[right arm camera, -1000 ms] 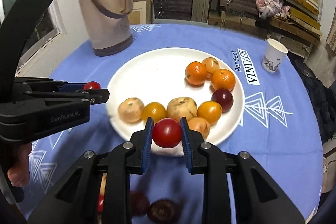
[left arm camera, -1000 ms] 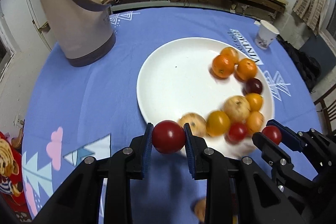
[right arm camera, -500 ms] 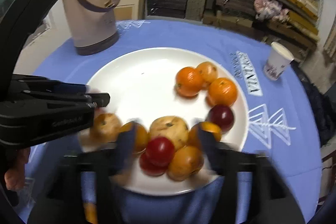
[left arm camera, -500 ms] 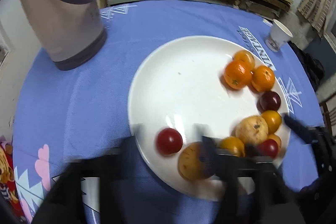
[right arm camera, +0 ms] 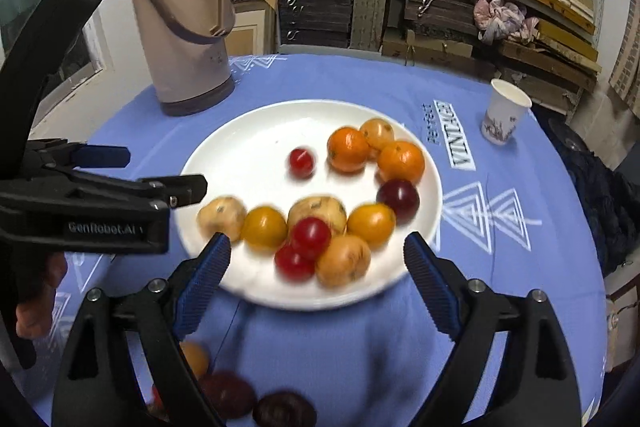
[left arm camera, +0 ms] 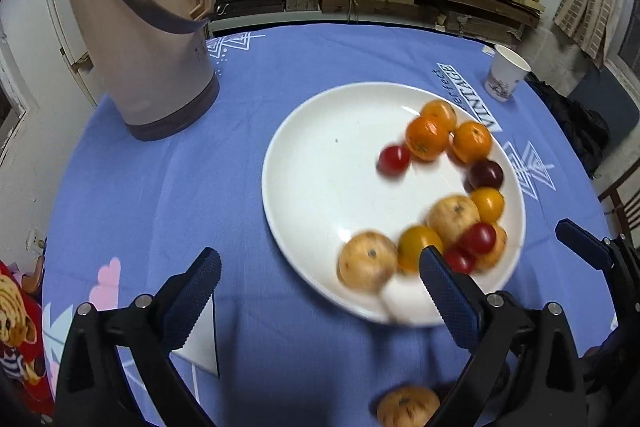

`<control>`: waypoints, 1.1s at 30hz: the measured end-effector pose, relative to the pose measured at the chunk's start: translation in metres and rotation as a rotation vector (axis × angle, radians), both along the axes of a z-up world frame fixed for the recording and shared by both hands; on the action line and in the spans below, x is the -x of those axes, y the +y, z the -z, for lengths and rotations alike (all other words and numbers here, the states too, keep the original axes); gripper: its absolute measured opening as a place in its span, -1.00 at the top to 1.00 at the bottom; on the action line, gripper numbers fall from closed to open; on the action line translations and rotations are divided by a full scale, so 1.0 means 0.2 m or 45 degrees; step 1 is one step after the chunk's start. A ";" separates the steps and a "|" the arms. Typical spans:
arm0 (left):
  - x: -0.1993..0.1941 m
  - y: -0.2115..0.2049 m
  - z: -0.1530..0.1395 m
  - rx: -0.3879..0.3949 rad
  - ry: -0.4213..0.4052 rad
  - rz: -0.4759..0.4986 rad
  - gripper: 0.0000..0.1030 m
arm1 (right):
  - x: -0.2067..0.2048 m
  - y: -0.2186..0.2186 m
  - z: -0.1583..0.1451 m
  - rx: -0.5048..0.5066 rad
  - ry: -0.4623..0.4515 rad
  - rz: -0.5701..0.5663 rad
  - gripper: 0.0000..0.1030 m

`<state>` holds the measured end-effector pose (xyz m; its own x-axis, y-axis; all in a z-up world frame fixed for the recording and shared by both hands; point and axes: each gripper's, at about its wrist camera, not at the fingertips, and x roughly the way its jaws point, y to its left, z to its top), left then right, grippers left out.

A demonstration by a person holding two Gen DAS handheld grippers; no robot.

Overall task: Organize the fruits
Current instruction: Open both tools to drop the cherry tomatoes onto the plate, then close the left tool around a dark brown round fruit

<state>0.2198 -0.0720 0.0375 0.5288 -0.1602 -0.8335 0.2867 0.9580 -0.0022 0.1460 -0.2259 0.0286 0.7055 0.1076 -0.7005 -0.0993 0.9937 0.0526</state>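
A white plate [left arm camera: 340,187] [right arm camera: 248,155] on the blue cloth holds oranges [left arm camera: 426,137] [right arm camera: 347,149], yellow and tan fruits, a dark plum [left arm camera: 486,174] [right arm camera: 398,197] and three red tomatoes. One tomato [left arm camera: 394,159] [right arm camera: 301,161], blurred, lies loose beside the oranges. Two more [left arm camera: 478,239] [right arm camera: 310,231] rest on the near heap. My left gripper [left arm camera: 318,263] [right arm camera: 160,171] stands wide open over the plate's near left rim, with nothing between its fingers. My right gripper [right arm camera: 316,247] is open in front of the heap, holding nothing.
A tall beige thermos [left arm camera: 148,27] [right arm camera: 188,27] stands at the back left. A paper cup [left arm camera: 506,73] [right arm camera: 504,117] stands at the back right. Loose fruits lie on the cloth near me: a tan one [left arm camera: 408,407], an orange one [right arm camera: 194,359] and dark ones [right arm camera: 282,411].
Both grippers were shut on red tomatoes and have opened, dropping them onto the plate. The left one's tomato rolled up to the oranges; the right one's sits on the heap.
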 end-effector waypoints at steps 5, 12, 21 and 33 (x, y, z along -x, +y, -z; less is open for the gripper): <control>0.20 0.02 0.02 -0.030 0.007 0.039 -0.93 | 0.20 -0.05 0.03 -0.044 0.034 0.028 -0.72; 0.54 0.03 0.10 -0.039 0.046 0.105 -0.93 | 0.49 -0.07 0.08 -0.074 0.054 0.057 -0.86; 0.76 0.08 0.25 -0.016 0.154 0.082 -0.93 | 0.75 -0.07 0.16 -0.090 0.077 0.061 -0.92; 0.75 0.10 0.27 0.072 0.219 0.016 -0.93 | 0.90 -0.03 0.23 -0.057 0.123 0.011 -0.92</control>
<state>0.0707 -0.0514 -0.0166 0.3771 -0.2151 -0.9008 0.2897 0.9513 -0.1059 -0.0340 -0.2312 -0.0178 0.6359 0.1346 -0.7600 -0.0832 0.9909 0.1059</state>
